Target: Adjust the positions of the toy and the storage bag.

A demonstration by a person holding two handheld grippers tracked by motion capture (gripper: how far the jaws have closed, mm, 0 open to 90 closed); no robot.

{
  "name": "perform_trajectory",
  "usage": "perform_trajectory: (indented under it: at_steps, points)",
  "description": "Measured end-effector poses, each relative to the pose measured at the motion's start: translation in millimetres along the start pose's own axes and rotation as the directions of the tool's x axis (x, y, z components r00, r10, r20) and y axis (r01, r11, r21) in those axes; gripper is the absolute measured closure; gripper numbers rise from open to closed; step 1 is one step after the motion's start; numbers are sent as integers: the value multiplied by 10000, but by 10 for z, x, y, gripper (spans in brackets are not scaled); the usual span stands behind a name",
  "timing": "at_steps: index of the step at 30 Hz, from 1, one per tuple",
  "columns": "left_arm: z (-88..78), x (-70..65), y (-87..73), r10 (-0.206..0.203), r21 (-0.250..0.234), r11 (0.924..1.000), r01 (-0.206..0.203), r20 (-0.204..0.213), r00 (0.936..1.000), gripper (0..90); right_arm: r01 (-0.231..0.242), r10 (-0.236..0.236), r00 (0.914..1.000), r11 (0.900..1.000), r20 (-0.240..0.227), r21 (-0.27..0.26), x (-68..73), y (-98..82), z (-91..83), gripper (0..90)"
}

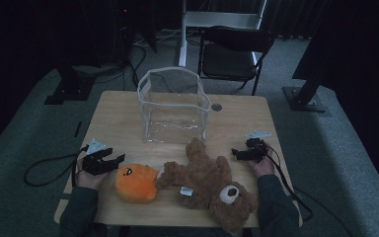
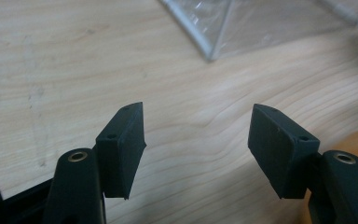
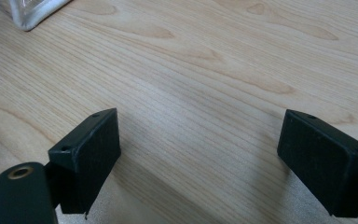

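Beside the orange plush (image 1: 135, 182), left gripper (image 1: 112, 161) gapes.

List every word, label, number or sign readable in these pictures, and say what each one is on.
No text can be read.
White tag on the brown teddy bear: too small and blurred to read.
Orange plush: a stitched black face mark, not lettering.
Clear bag, wooden table, left gripper and right gripper: no print visible.

Probably a dim lab: carpeted floor (image 1: 24, 207), trailing cables (image 1: 44, 170), black rig stands (image 1: 308, 89).
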State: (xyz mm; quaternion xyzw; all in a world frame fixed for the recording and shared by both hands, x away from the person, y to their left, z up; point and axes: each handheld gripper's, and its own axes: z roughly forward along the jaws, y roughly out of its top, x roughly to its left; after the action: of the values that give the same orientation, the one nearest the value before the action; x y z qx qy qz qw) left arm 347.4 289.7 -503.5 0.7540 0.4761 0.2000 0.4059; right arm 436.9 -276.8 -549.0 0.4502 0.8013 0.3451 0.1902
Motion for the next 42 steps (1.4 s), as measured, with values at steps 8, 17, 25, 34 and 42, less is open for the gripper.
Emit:
perform_trajectory:
  at_steps: [8, 17, 25, 34, 42]
  points:
    - [-238, -101, 125, 167, -492, 9987, -157, 214, 9996, 363, -57, 57, 10000, 10000, 50, 2, -2, -2, -1, 122]
    - [-470, -285, 202, 413, -1002, 9944, -333, 786, 9960, 357, -117, 117, 9999, 9999, 118, 8, -6, -3, -3, 123]
    - [-530, -510, 197, 544, -713, 9964, -468, 1081, 9927, 280, -161, 161, 9997, 9999, 163, 7, -8, -3, -3, 123]
    - [-493, -760, 108, 637, 189, 9976, -665, 1205, 9907, 202, -201, 201, 9996, 9998, 203, 5, -10, -3, -3, 123]
    - [-338, -691, -45, -341, 524, 9983, 270, 1394, 9896, 178, -234, 233, 9995, 9997, 219, 11, -10, -3, -4, 123]
